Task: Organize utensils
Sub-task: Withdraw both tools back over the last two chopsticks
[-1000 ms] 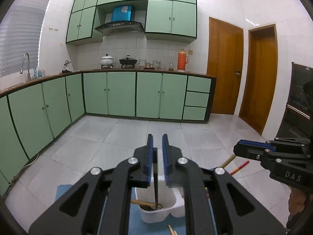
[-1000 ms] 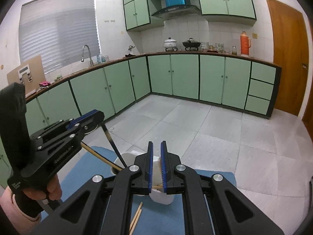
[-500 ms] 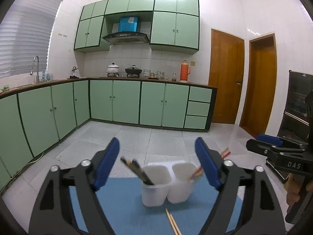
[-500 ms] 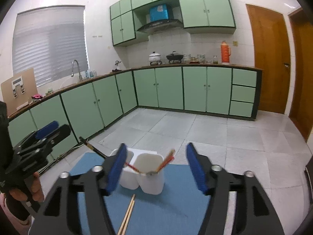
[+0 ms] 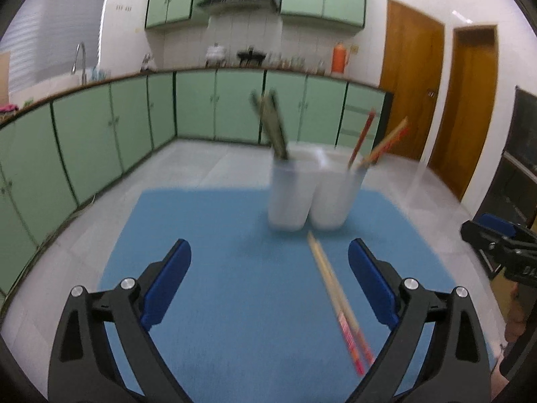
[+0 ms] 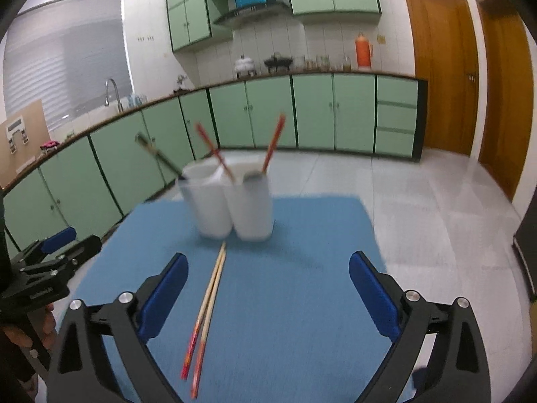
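Left wrist view: motion blur softens everything. The left gripper (image 5: pixel 269 255) has just been opening and its jaws now stand spread wide, with nothing pinched; its own body is cut off by the lower edge. A pair of loose chopsticks (image 5: pixel 339 305) lies flat on the blue mat (image 5: pixel 208 268), long axis running from just before the white two-cup holder (image 5: pixel 312 194) toward the lower right, red-patterned ends nearest the camera. Dark chopsticks (image 5: pixel 272 127) lean up-left out of the left cup; red-tipped chopsticks (image 5: pixel 382 144) lean up-right out of the right cup. The right gripper (image 5: pixel 496 238) is cut off at the right edge.

Right wrist view: the right gripper (image 6: pixel 268 268) has also just been opening, jaws spread, nothing between its pads. The loose chopsticks (image 6: pixel 206 309) point from the holder (image 6: pixel 231 201) down-left, beside the gripper's left finger. On the mat (image 6: pixel 302 285), the holder's cups carry red chopsticks (image 6: pixel 273 142) and a dark pair (image 6: pixel 157 156). The left gripper (image 6: pixel 50 252) shows partly at the left.
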Available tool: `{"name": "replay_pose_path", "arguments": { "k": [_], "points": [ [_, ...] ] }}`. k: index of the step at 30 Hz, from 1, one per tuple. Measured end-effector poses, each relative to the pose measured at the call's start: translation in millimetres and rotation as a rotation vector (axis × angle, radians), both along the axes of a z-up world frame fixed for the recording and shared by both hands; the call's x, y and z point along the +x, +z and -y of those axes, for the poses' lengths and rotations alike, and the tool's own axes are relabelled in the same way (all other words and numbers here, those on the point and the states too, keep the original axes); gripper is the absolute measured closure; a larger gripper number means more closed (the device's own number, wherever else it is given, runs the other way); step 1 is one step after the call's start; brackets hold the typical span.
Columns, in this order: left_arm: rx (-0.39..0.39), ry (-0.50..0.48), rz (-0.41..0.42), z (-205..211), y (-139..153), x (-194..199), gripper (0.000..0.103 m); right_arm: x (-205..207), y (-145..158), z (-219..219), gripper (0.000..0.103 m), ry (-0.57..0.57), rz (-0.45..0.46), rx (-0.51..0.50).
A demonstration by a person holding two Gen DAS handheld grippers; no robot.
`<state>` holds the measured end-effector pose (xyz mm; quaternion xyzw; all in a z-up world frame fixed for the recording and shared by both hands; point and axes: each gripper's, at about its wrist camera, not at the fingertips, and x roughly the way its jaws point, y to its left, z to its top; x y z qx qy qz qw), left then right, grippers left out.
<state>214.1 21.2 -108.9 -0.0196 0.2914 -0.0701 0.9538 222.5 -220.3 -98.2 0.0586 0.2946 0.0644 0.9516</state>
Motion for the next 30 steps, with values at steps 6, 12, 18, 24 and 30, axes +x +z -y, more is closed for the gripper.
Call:
{"name": "replay_pose_path", "arguments": {
  "k": [6,12,18,24,30],
  "points": [
    [0.041,0.005,-0.114,-7,-40,-19,0.011,-23,-43,-21,0.013,0.028,-0.111,-0.005],
    [0.070,0.000,-0.175,-9,-62,-32,0.011,-44,-80,-50,0.033,0.095,-0.202,-0.024],
    [0.081,-0.006,-0.208,-7,-75,-44,0.011,-51,-102,-67,0.056,0.128,-0.264,-0.027],
    [0.093,-0.003,-0.236,-8,-84,-50,0.011,-52,-108,-75,0.071,0.136,-0.284,-0.030],
    [0.085,0.010,-0.245,-13,-88,-51,0.011,-51,-111,-85,0.081,0.157,-0.287,-0.052]
  ]
}}
